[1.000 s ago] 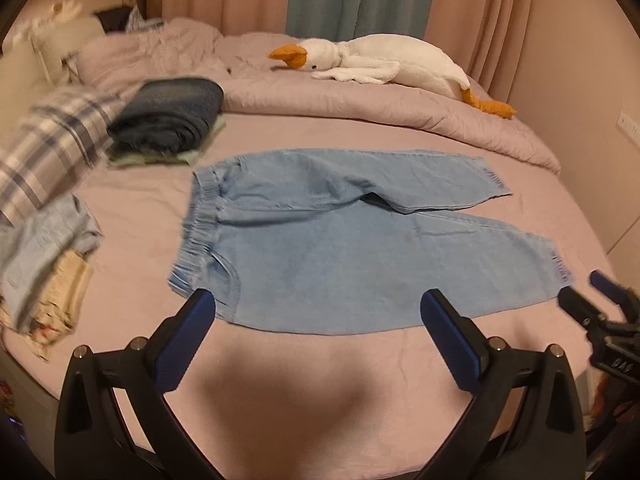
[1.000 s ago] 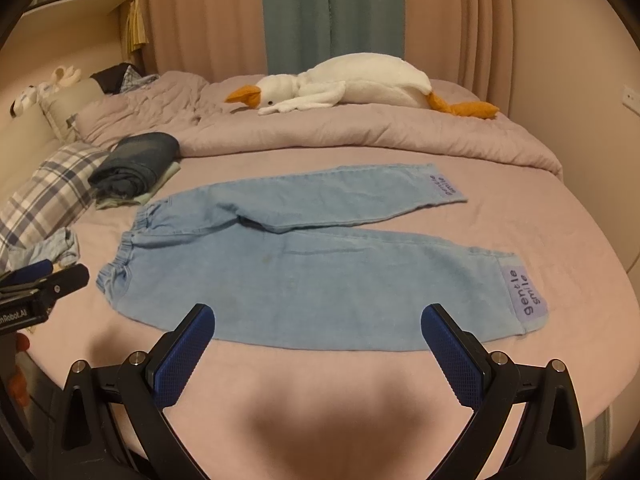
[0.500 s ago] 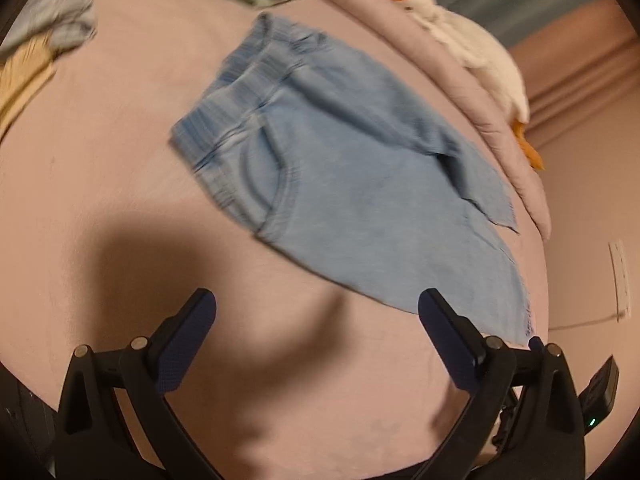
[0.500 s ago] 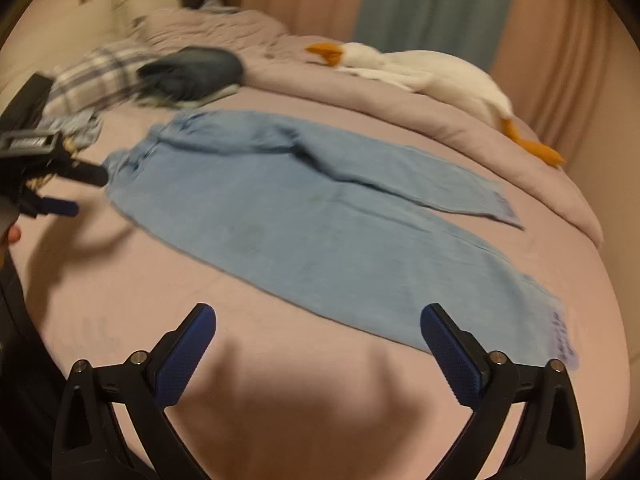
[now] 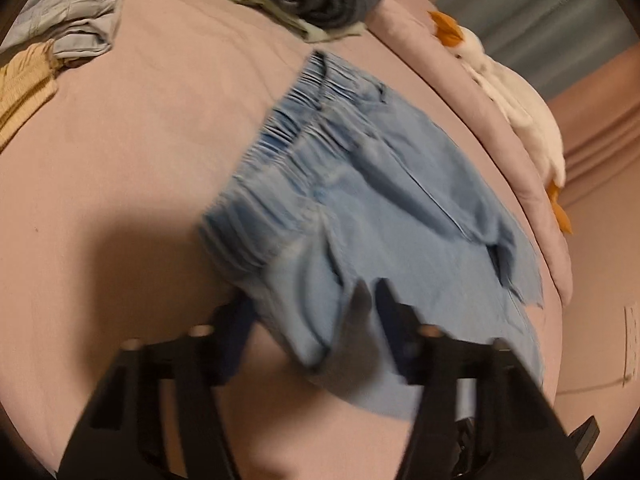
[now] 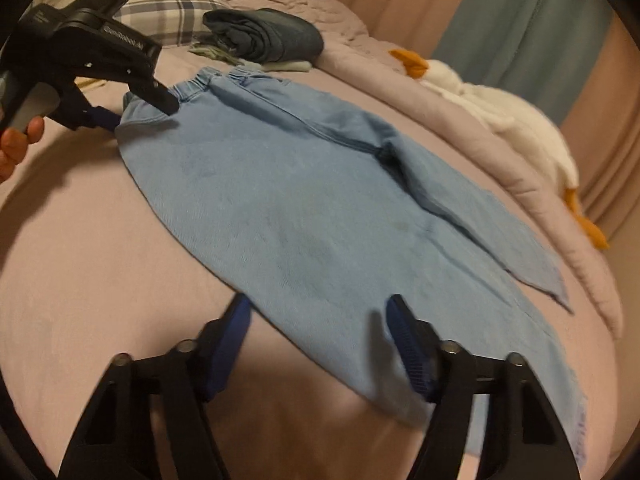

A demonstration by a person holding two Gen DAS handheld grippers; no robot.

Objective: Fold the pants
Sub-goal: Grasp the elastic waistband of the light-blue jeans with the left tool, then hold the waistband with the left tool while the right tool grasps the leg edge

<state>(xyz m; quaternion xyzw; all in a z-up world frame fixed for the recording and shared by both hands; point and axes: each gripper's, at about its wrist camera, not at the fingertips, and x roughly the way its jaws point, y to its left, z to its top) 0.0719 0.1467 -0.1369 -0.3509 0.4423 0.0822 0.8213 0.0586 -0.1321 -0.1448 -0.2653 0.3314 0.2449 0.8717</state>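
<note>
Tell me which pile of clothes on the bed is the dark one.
The folded dark denim pile behind the pants' waistband, beside the plaid pillow; the others are pale.

- pants (image 6: 304,208) were light blue denim, faint darker smudges mid-leg
- bedsheet (image 6: 80,260) was plain dusty pink
- duvet (image 6: 460,120) same pink, slightly greyer
- pillow (image 6: 172,8) was grey-white plaid
- folded jeans (image 6: 272,36) were dark navy, on something pale green
- plush goose (image 6: 520,128) was white, orange beak and feet
- curtains (image 6: 532,32) were teal in the middle, pink either side
- shirt (image 5: 76,16) was pale blue-grey; cloth (image 5: 24,88) beside it mustard yellow
- right gripper (image 6: 316,344) was black, blue pads; left gripper (image 5: 308,320) same colours
</note>
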